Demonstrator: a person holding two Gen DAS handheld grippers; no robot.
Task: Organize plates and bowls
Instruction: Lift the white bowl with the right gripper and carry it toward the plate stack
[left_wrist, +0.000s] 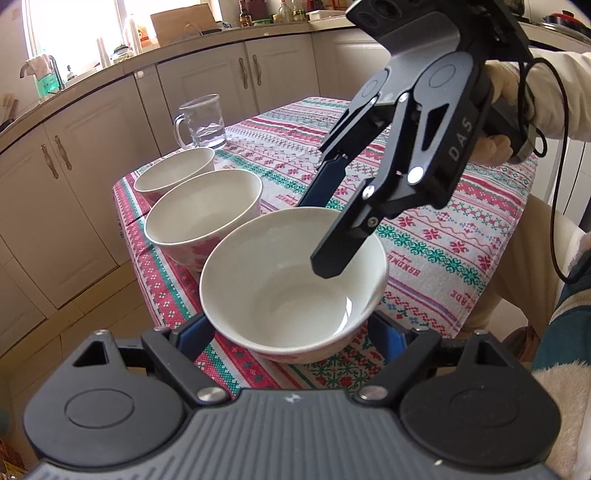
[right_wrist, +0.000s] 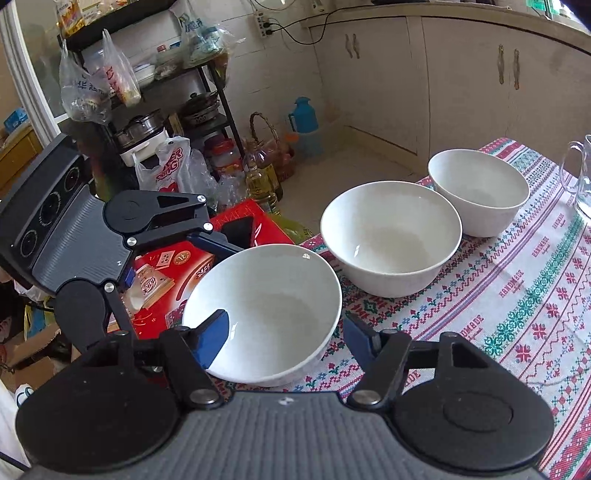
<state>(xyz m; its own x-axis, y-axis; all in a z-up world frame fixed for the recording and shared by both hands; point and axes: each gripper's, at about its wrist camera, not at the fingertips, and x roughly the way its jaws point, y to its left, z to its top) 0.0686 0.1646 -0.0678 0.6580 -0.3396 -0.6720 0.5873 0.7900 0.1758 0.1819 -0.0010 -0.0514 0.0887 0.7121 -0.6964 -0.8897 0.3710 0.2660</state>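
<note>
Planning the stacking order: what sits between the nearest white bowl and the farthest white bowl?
One larger white ceramic bowl sits between nearest bowl and farthest bowl, shown in both wrist views.

This is a home kitchen. Cream cabinets (left_wrist: 207, 81) run under a counter (left_wrist: 258, 31) crowded with bottles (left_wrist: 284, 11), with a sink tap (left_wrist: 55, 70) by the bright window (left_wrist: 74, 26). A black shelf rack (right_wrist: 207, 92) holds pots (right_wrist: 199, 103) and plastic bags (right_wrist: 85, 85), an oil bottle (right_wrist: 262, 177) stands on the tiled floor, and a table carries an embroidered tablecloth (left_wrist: 424, 229).
</note>
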